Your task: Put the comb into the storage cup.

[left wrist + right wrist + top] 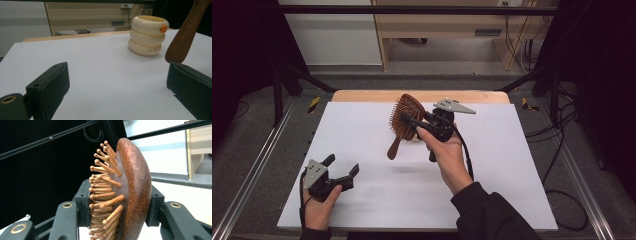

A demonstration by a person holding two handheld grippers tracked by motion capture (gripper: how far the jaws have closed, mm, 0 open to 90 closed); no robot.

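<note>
A brown wooden hairbrush (pixel 404 116) hangs above the middle of the white mat (pixel 357 130), head up and handle pointing down. My right gripper (pixel 408 120) is shut on its head. In the right gripper view the two jaws clamp the head (pixel 136 187) from both sides, with the bristles facing left. At the mat's front left corner my left gripper (pixel 343 165) rests open, nothing between its jaws. The left gripper view shows its jaws (pixel 117 85) wide apart over bare mat, with the brush handle (pixel 183 32) hanging at the upper right.
A cream ribbed cup (pixel 147 35) with a small orange figure on its rim stands on the mat ahead of the left gripper, beside the brush handle. The mat covers a wooden table (pixel 362 95). Black frame bars and cables surround the table.
</note>
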